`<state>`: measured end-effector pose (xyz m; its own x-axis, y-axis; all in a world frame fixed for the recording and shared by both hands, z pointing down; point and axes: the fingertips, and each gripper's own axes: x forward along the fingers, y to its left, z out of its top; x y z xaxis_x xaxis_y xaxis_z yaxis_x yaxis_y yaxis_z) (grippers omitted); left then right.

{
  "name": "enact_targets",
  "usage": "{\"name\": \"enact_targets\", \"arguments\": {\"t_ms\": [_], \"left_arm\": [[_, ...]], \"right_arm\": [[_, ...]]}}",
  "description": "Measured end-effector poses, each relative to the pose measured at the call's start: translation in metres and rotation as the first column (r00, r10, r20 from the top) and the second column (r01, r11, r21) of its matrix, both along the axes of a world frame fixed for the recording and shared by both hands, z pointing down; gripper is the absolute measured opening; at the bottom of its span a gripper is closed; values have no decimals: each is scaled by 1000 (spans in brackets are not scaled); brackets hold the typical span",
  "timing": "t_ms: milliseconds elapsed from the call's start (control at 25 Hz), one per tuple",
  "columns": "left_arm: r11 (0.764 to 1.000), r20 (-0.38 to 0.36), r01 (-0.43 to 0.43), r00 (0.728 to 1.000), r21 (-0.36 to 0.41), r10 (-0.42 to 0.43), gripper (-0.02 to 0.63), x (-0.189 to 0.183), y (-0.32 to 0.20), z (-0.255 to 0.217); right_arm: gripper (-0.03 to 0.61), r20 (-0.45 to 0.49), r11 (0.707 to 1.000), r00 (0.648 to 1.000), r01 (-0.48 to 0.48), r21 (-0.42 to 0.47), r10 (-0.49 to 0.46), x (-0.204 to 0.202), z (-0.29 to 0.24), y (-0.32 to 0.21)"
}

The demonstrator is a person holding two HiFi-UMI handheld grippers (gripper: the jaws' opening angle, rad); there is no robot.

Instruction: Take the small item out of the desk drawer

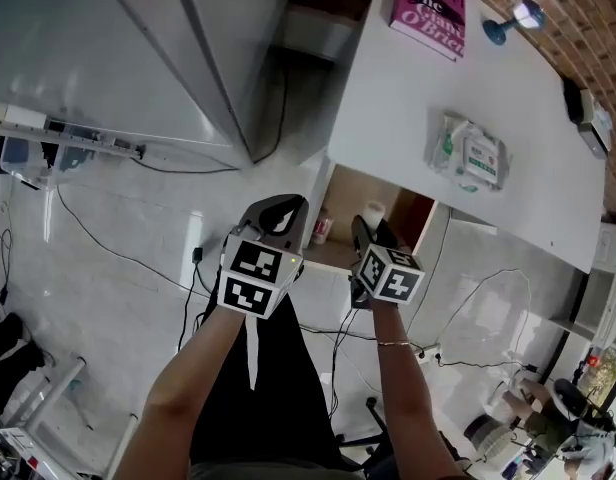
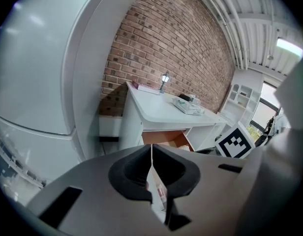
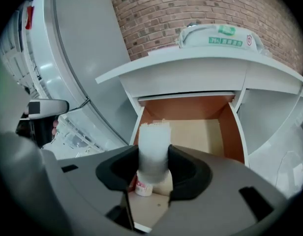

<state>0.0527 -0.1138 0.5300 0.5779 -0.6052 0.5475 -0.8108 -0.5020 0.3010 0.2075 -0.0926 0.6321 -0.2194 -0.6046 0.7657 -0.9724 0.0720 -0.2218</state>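
The desk drawer stands pulled open under the white desk; in the right gripper view its brown floor lies just ahead. My right gripper hovers over the drawer's front, shut on a small white cylindrical container, which shows as a white cap in the head view. A small bottle with a red label lies in the drawer's near left corner. My left gripper hangs left of the drawer, jaws shut on nothing.
On the desk lie a pink book, a pack of wipes and a small blue lamp. A large white appliance stands left of the desk. Cables trail over the pale floor. A brick wall backs the desk.
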Motion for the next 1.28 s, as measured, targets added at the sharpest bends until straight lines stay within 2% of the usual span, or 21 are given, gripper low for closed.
{"name": "enact_targets", "arguments": {"t_ms": [400,680,1280], "left_arm": [[999,13,-39,999,13,39,28,9,-6,-18],[997,7,-76,997,31,76,28,14,-4,-38],[983,20,-169,986,76,168,28,11,8,-75]], "right_arm": [[182,74,995,997,-40,91,34,-17,-60,4],[181,91,989,995,-62,137,50,-26,-98,16],[181,155,944,976,-191,270,153,-22,-179,38]]}}
